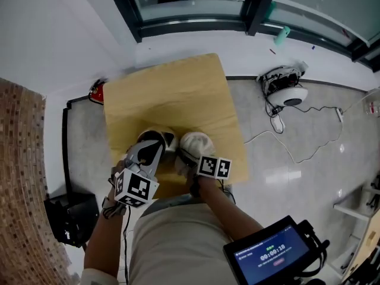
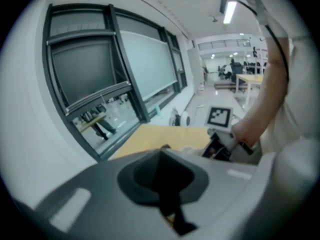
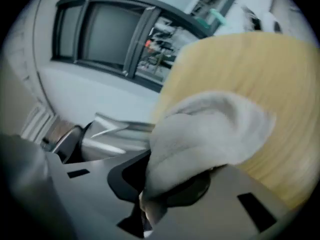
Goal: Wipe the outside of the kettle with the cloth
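Observation:
A steel kettle (image 1: 160, 139) stands near the front edge of the wooden table (image 1: 172, 94). My left gripper (image 1: 151, 152) lies over it from the near left, jaws together. In the left gripper view a dark strip, seemingly the kettle's black handle, sits pinched between the left gripper (image 2: 162, 156) jaws. The kettle's body is hidden there. My right gripper (image 1: 189, 159) is shut on a bunched whitish cloth (image 1: 196, 143) just right of the kettle. In the right gripper view the cloth (image 3: 210, 129) bulges out of the right gripper (image 3: 152, 176), with the shiny kettle (image 3: 102, 139) close at its left.
On the floor at the right lies a white device (image 1: 288, 91) with trailing cables. A red object (image 1: 97, 92) sits by the table's left corner and a black box (image 1: 71, 215) at the lower left. A tablet (image 1: 270, 255) hangs at my waist. Dark window frames (image 1: 190, 25) run behind.

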### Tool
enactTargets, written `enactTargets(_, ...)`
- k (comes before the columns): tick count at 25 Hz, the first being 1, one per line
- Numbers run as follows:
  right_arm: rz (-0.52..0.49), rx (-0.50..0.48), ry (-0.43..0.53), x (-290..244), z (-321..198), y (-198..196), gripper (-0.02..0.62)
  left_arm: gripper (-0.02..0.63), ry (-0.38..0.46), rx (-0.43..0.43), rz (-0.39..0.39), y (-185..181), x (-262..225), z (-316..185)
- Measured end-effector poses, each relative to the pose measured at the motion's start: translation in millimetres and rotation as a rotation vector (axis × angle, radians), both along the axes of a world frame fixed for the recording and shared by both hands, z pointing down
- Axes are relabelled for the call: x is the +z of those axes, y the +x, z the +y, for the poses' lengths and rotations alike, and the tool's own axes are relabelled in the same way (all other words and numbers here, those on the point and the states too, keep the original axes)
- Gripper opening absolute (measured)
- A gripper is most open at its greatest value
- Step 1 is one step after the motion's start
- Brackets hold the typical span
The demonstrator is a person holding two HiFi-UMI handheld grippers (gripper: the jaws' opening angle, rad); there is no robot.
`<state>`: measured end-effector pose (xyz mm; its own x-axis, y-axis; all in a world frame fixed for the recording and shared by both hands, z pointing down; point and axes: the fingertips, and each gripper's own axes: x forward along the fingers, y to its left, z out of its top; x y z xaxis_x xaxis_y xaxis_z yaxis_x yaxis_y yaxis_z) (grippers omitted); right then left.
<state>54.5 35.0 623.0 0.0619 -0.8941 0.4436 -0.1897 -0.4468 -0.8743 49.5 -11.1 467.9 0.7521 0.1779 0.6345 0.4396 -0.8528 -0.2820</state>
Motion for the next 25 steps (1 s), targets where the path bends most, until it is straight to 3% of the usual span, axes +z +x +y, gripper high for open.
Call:
enactTargets(2, 0.072, -0.142, -0.005, -25, 6, -25, 0.080, -0.011, -0.090, -0.080, 0.014, 4, -13, -19)
enactTargets(3, 0.038, -0.194, -0.001, -32, 8, -44, 0.080, -0.011, -0.140, -0.173, 0.052, 5, -24, -44)
enactTargets(5, -0.158, -0.259, 0.075, -43, 6, -83, 0.080, -0.011, -0.225, -0.385, 0.100, 3, -35, -109)
enactTargets(7, -0.361, -0.301, 0.189, -55, -8, -111, 0.080, -0.011, -0.313, -0.493, -0.016, -4, -6, -152)
enactTargets(9, -0.452, -0.317, 0.239, -59, -27, -125, 0.080, -0.011, -0.353, -0.488, -0.202, -23, 43, -160)
enactTargets(11, -0.449, -0.291, 0.242, -58, -41, -126, 0.080, -0.009, -0.372, -0.493, -0.274, -48, 71, -155)
enactTargets(15, -0.312, -0.202, 0.228, -59, -33, -88, 0.080, -0.008, -0.680, -0.568, -0.279, -77, 75, -113)
enactTargets(16, -0.271, -0.184, 0.215, -57, -26, -76, 0.080, -0.009, -0.713, -0.569, -0.285, -84, 77, -97)
enactTargets(17, -0.233, -0.167, 0.204, -56, -20, -62, 0.080, -0.009, -0.708, -0.562, -0.285, -92, 78, -81)
enactTargets(19, -0.116, -0.119, 0.221, -69, -10, -31, 0.080, -0.009, -0.622, -0.549, -0.238, -101, 67, -65)
enactTargets(21, 0.105, -0.040, 0.287, -109, -7, 15, 0.080, -0.009, -0.524, -0.496, -0.111, -90, 32, -62)
enactTargets(23, 0.317, -0.028, 0.348, -147, -24, 52, 0.080, -0.009, -0.392, -0.332, 0.023, -58, -8, -52)
enactTargets(25, 0.420, -0.139, 0.361, -150, -61, 60, 0.080, -0.009, -0.172, -0.146, 0.069, -30, -20, -40)
